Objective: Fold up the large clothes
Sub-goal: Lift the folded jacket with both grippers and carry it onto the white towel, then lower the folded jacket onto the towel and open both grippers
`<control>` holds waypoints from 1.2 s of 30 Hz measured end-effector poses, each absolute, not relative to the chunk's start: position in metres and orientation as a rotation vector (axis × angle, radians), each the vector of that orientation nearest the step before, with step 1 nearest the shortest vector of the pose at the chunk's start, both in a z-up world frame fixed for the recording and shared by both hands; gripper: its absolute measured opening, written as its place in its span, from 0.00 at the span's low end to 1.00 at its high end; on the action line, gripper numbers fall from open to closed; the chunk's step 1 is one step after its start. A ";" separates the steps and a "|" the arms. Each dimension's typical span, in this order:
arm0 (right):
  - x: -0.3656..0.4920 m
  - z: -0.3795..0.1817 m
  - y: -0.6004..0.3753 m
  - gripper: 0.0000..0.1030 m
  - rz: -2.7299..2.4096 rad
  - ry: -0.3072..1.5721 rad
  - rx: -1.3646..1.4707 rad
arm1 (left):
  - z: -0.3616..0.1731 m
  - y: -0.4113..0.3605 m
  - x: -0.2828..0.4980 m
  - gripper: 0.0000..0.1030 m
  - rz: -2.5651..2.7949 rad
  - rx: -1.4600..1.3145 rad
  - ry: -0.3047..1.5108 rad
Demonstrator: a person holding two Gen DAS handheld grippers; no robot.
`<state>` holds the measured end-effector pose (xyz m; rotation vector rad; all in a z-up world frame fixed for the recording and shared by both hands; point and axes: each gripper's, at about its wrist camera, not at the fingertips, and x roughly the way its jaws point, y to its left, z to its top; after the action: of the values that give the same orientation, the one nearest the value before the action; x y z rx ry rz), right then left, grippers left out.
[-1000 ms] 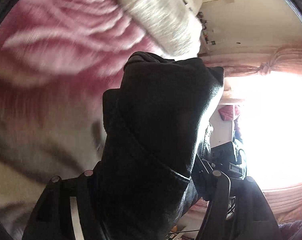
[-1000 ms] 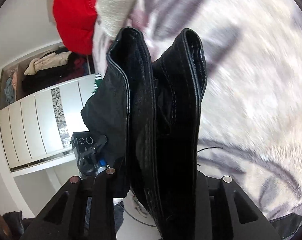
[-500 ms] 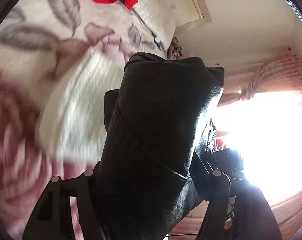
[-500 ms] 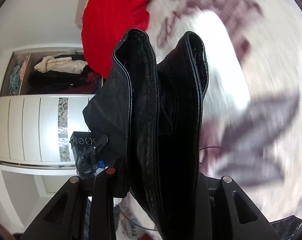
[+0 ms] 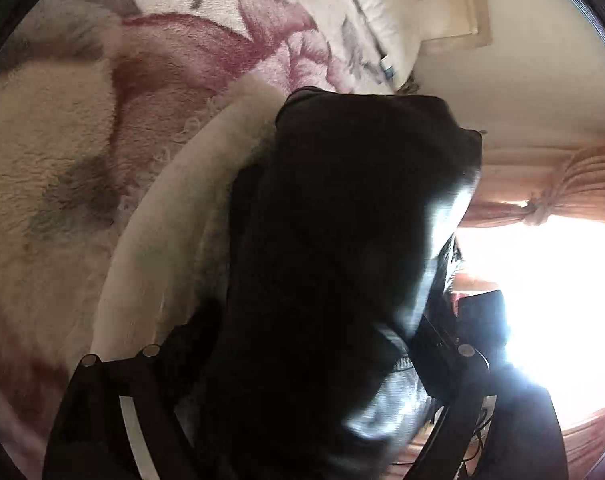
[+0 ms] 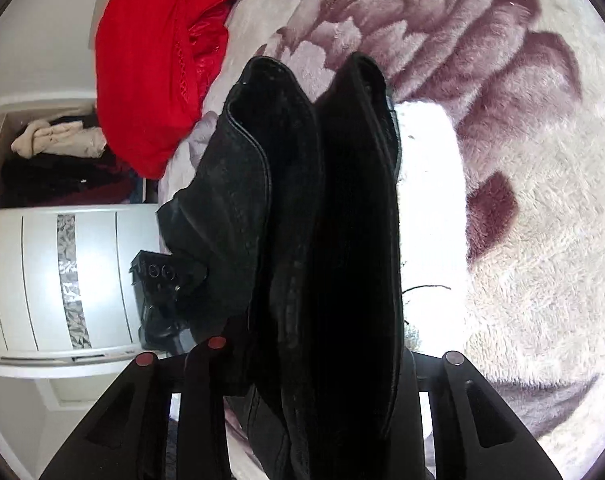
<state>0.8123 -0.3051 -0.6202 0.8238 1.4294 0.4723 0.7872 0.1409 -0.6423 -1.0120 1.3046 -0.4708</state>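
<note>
Over the bed, the black leather jacket point(image 6: 334, 240) hangs bunched between the two tools, above the plush floral blanket point(image 6: 522, 168) that serves as the landmark here. The right hand-held gripper point(image 6: 302, 376) is clamped on a thick double fold of the jacket, its seams standing up in two ridges in front of the lens. The left hand-held gripper point(image 5: 270, 364) has its jaws opening at this moment, with the jacket point(image 5: 342, 240) still filling the space between them, so I judge it is letting go of its end. Just below the jacket on the blanket point(image 5: 102, 120) lies a cream fluffy garment point(image 5: 162, 232), and a red garment point(image 6: 154, 72) sits at the blanket's far edge, beside the open wardrobe point(image 6: 54, 208). To do this step well, the released end should come down flat on a bare stretch of the blanket, beside the cream piece rather than on top of it. The right side ought to keep its hold until the leather has settled, since stiff leather tends to spring back and undo a fold.
</note>
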 end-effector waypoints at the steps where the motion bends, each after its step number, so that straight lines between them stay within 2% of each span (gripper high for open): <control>1: 0.814 -0.614 -0.303 0.38 0.467 1.437 0.796 | -0.635 0.141 0.790 0.86 -0.453 -0.996 1.326; 2: 0.814 -0.607 -0.301 0.44 0.455 1.449 0.777 | -0.624 0.140 0.791 0.86 -0.425 -0.948 1.356; 3: 0.814 -0.602 -0.299 0.46 0.444 1.459 0.765 | -0.611 0.140 0.793 0.86 -0.390 -0.888 1.367; 5: 0.810 -0.581 -0.292 0.61 0.393 1.470 0.658 | -0.585 0.138 0.792 0.85 -0.313 -0.727 1.365; 7: 0.801 -0.558 -0.279 0.62 0.339 1.457 0.506 | -0.558 0.136 0.786 0.85 -0.242 -0.608 1.311; 8: 0.791 -0.543 -0.271 0.67 0.260 1.439 0.367 | -0.546 0.135 0.781 0.88 -0.207 -0.561 1.276; 9: 0.783 -0.534 -0.264 0.69 0.222 1.421 0.293 | -0.529 0.132 0.773 0.91 -0.162 -0.507 1.231; 10: 0.774 -0.527 -0.259 0.70 0.189 1.403 0.247 | -0.519 0.129 0.767 1.00 -0.139 -0.472 1.210; 12: 0.749 -0.512 -0.250 0.77 0.105 1.351 0.177 | -0.494 0.118 0.747 1.00 -0.058 -0.359 1.152; 13: 0.736 -0.508 -0.248 0.90 0.083 1.333 0.161 | -0.486 0.111 0.739 1.00 -0.039 -0.321 1.128; 14: 0.725 -0.503 -0.243 0.99 0.054 1.315 0.138 | -0.476 0.103 0.729 1.00 -0.025 -0.279 1.107; 22: 0.618 -0.438 -0.226 1.00 -0.182 1.171 -0.048 | -0.437 0.068 0.655 1.00 0.019 -0.157 1.076; 36: 0.478 -0.287 -0.219 1.00 -0.259 1.005 -0.084 | -0.312 0.036 0.537 1.00 0.097 -0.089 0.957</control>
<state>0.4776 -0.2189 -0.2867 -0.0841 1.0046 -0.2590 0.5369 0.0363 -0.3123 -0.0894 0.9569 0.0974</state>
